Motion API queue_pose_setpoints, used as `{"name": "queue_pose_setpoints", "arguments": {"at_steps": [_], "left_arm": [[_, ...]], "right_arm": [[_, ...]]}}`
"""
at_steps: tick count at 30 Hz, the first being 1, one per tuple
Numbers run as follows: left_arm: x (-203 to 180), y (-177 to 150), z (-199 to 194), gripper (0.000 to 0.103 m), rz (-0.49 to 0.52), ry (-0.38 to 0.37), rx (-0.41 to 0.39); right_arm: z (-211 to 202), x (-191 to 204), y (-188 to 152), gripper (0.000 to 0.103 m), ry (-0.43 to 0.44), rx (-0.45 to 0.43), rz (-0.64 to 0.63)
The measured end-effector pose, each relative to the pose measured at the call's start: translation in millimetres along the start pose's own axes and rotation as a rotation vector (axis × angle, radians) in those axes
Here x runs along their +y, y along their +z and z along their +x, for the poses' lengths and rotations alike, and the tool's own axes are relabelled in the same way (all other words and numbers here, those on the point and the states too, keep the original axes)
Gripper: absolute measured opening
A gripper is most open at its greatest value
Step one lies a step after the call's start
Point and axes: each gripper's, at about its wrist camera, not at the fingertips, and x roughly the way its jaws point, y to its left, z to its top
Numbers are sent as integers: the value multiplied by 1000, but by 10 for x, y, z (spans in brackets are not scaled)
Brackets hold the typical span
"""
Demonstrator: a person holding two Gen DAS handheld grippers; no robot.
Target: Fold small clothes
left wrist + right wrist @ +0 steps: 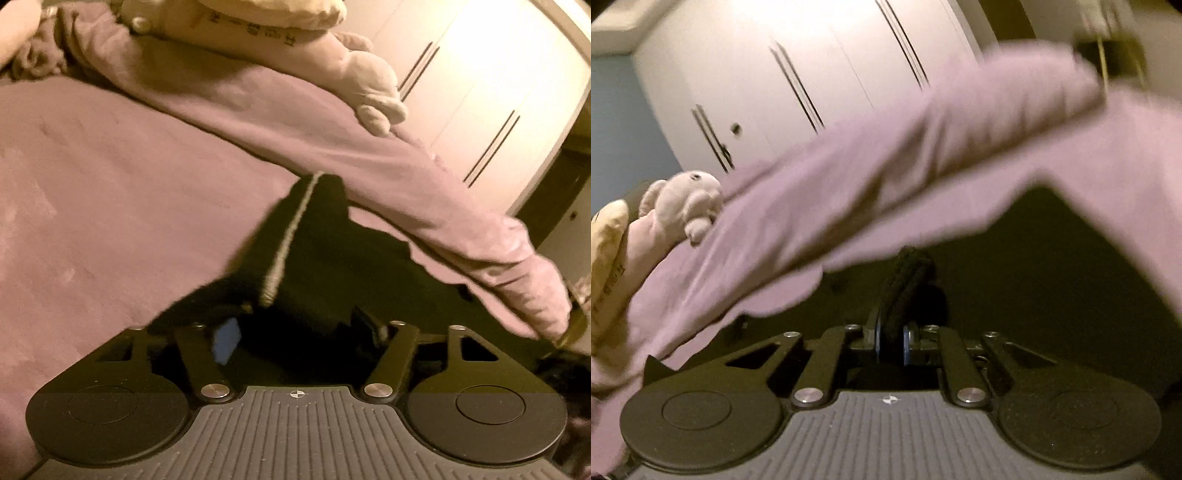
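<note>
A dark garment (pixel 325 251) with a pale stripe (pixel 291 236) lies on a pink bed cover (pixel 110 192). In the left wrist view my left gripper (pixel 303 328) is spread wide, with the dark cloth lying between and over its fingers; the blue pad (pixel 227 339) of one finger shows. In the right wrist view my right gripper (pixel 891 336) is shut on a bunched fold of the dark garment (pixel 905 284), its blue pads (pixel 906 341) pressed against the cloth. More dark cloth (pixel 1052 280) spreads beyond it.
A thick fold of pink blanket (pixel 923 147) crosses above the garment and also shows in the left wrist view (pixel 406 184). A plush toy (pixel 687 203) and a cream pillow (pixel 605 236) lie at the left. White wardrobe doors (pixel 812 66) stand behind the bed.
</note>
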Motion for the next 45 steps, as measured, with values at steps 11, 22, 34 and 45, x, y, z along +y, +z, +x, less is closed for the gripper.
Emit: {"name": "queue_pose_setpoints", "arguments": {"at_steps": [11, 22, 34, 45], "left_arm": [[-227, -121, -135, 78, 143, 24, 80], [62, -248, -752, 83, 132, 139, 119], [-3, -848, -1377, 92, 270, 195, 222], [80, -1191, -1849, 93, 150, 178, 276]], "right_arm": [[338, -166, -31, 20, -104, 179, -79], [-806, -457, -217, 35, -148, 220, -187], [-2656, -1023, -1031, 56, -242, 271, -143], [-3321, -1302, -1194, 58, -226, 287, -50]]}}
